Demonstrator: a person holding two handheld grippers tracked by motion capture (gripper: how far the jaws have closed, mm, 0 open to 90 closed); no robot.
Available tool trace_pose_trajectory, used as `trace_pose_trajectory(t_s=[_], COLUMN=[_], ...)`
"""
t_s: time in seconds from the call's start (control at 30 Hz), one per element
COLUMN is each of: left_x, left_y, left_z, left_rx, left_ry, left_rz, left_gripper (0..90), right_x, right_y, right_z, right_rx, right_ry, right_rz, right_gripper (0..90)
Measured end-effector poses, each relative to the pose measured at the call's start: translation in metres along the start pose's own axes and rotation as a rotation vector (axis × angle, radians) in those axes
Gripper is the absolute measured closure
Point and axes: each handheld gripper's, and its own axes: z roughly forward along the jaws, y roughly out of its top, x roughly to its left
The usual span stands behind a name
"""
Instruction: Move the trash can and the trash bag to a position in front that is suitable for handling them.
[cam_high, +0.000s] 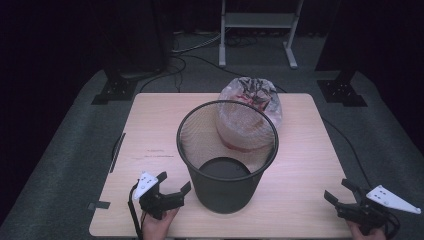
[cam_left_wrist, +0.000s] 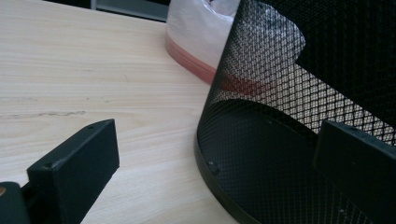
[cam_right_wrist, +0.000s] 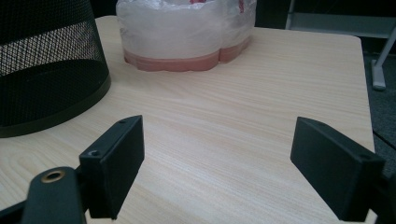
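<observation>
Mesh wastebasket (cam_high: 227, 157), black and empty, standing upright at the centre of the high view, toward the near half of the table (cam_high: 150, 130); behind it, at upper centre, touching or just beside its far wall, a tied clear plastic bag (cam_high: 252, 107) with a reddish band round its base. Judged from this layout: likely step is getting the bag into the basket, with neither yet touched.

Left gripper (cam_high: 172, 190) low at lower left of the high view, just beside the basket's base, jaws spread wide and holding nothing; in the left gripper view, mesh wall (cam_left_wrist: 289, 121) close at right between the two jaws' line, bag (cam_left_wrist: 196, 32) at upper centre. Right gripper (cam_high: 340, 192) at lower right, well apart from both things, jaws likewise parted and empty; in the right gripper view, bag (cam_right_wrist: 184, 32) at upper centre, basket (cam_right_wrist: 46, 70) at upper left.

To do it well: steady the basket rim with the left tool, not the thin mesh low down, since a light basket probably slides or tips on smooth wood. Bring the right tool round the basket's right side rather than over it, and pinch the knotted neck at the bag's top, where the film gathers thick. Lift straight up until clear of the rim, then lower inside. Soft film likely to slip or tear if grabbed on its bulging side
</observation>
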Motion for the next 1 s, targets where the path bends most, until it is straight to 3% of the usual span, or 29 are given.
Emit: trace_pose_trajectory(t_s=[0.03, 0.5, 0.67, 0.87, 0.9, 1.0], left_x=[-0.002, -0.010, -0.023, -0.033, -0.037, -0.037], left_y=[0.000, -0.001, -0.001, -0.005, -0.004, -0.005], left_z=[0.003, 0.015, 0.026, 0.037, 0.039, 0.039], left_rx=[0.008, 0.013, 0.038, 0.062, 0.070, 0.072], left_ry=[-0.006, -0.030, -0.057, -0.092, -0.090, -0.091], left_rz=[0.013, 0.008, 0.063, 0.089, 0.116, 0.117], left_gripper=[0.0, 0.0, 0.0, 0.0, 0.0, 0.0], right_x=[0.000, 0.000, 0.000, 0.001, 0.002, 0.002], right_y=[0.000, -0.001, -0.002, -0.002, -0.002, -0.003], right_z=[0.000, -0.003, -0.004, -0.003, -0.002, -0.002], right_rx=[0.001, -0.007, -0.004, -0.002, 0.002, 0.009], right_ry=[0.002, -0.007, -0.005, -0.003, -0.002, 0.003], right_rz=[0.002, -0.001, -0.003, -0.006, -0.006, -0.011], right_gripper=[16.6, 16.6, 16.6, 16.6, 16.6, 16.6])
